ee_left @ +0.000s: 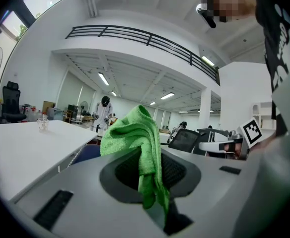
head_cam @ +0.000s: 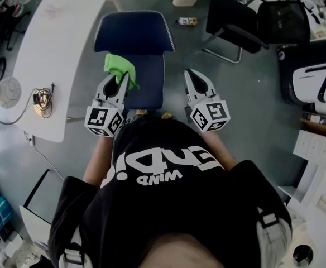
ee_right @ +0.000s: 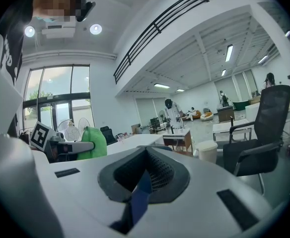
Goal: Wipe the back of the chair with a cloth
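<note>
Closest to the camera, the person stands right behind the chair with both grippers held out at about waist height. The left gripper (head_cam: 122, 81) has its fingers pinched on a bunched green cloth (head_cam: 120, 66), most of which sticks out past the tips. That looks like a sensible grip, since the loose part is what would do the wiping. The right gripper (head_cam: 192, 74) has its fingers pressed together on nothing, with only a sliver of blue chair showing through the slit. My guess is it's just parked out of the way.

The cloth hangs over the top of the blue chair back (head_cam: 146, 80), but I can't tell if it's touching, so I'd say wiping hasn't started. Past that is the seat (head_cam: 134, 32), tucked toward the white tabletop (head_cam: 62, 49). A black chair (head_cam: 235, 18) sits farther off.
</note>
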A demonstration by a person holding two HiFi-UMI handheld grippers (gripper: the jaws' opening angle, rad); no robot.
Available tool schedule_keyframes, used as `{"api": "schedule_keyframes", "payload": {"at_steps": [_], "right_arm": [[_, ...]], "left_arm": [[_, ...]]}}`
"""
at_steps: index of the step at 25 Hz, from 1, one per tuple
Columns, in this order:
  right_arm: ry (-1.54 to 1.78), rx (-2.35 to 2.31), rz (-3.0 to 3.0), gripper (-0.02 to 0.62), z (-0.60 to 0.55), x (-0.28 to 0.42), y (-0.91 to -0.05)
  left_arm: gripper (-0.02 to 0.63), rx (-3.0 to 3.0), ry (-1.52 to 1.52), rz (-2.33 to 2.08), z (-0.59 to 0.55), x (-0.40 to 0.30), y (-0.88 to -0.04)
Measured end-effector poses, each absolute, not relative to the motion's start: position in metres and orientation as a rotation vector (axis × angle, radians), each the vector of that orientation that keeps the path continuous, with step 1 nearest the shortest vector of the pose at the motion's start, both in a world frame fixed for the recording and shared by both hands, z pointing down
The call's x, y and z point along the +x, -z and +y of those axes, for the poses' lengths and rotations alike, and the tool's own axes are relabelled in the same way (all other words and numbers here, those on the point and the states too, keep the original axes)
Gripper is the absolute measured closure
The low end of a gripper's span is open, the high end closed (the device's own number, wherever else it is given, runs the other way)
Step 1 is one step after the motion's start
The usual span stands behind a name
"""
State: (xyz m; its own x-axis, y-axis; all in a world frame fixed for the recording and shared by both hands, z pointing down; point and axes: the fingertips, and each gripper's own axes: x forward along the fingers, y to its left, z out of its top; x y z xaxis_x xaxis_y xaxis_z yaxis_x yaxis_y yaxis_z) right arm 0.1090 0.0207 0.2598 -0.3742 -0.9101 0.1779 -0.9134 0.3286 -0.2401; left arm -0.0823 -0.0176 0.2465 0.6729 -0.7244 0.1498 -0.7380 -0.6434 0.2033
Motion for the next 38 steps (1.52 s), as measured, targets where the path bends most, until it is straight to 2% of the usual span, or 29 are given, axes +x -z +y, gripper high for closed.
{"api": "schedule_keyframes", "payload": {"at_steps": [38], "right_arm": [[-0.46, 1.753, -2.491, 0.601, 0.022, 0.099, -0.268]], "left_arm": [[0.537, 2.524, -0.077, -1.218, -0.025, -0.1, -0.264]]}}
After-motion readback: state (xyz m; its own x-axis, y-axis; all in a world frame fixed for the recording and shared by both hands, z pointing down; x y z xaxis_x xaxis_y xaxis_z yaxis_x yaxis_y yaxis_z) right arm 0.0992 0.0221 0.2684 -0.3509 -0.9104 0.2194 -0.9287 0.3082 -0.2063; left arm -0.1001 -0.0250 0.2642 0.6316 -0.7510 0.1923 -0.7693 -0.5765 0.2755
